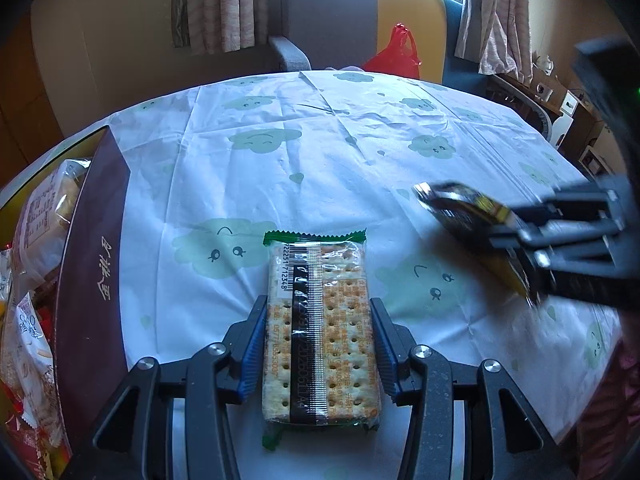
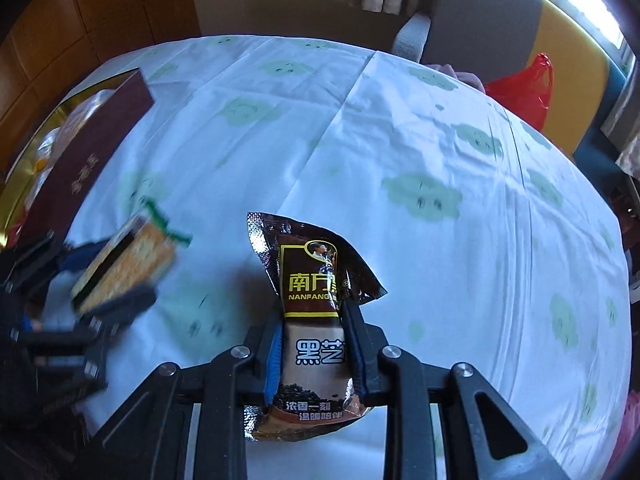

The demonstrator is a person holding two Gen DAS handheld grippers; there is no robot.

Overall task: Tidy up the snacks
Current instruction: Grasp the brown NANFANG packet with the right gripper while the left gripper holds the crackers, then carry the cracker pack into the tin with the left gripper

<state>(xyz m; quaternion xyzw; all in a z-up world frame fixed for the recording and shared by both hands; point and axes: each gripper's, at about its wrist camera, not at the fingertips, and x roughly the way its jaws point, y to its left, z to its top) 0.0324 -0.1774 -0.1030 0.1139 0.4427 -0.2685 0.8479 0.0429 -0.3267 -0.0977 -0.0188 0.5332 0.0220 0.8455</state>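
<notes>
My left gripper [image 1: 319, 334] has its blue-padded jaws pressed against the long sides of a clear-wrapped rectangular cracker packet with green crimped ends [image 1: 320, 332]. I see the packet running straight out along the fingers, its barcode end pointing toward the middle of the table. It sits low over the white tablecloth printed with pale green smiling clouds [image 1: 340, 152], near the table's near edge; I cannot tell whether its underside touches the cloth.

My right gripper [image 2: 314, 344] pinches a glossy dark brown foil sachet with a yellow-framed label and Chinese lettering [image 2: 314, 280]. The pads bite in across its middle, so the foil bulges and crumples above and below the jaws. In the left wrist view this sachet [image 1: 472, 224] and gripper appear blurred over the right side of the table, with a shadow on the cloth beneath, so it is held clear of the surface.

At the table's left edge stands a dark maroon cardboard box with gold characters on its side wall [image 1: 96, 248], open-topped and already filled with assorted wrapped snacks [image 1: 36, 248].

Beyond the far edge I see a grey and yellow chair [image 1: 332, 20] carrying a red plastic bag [image 1: 394, 54], with curtains [image 1: 220, 4] before a bright window behind.
</notes>
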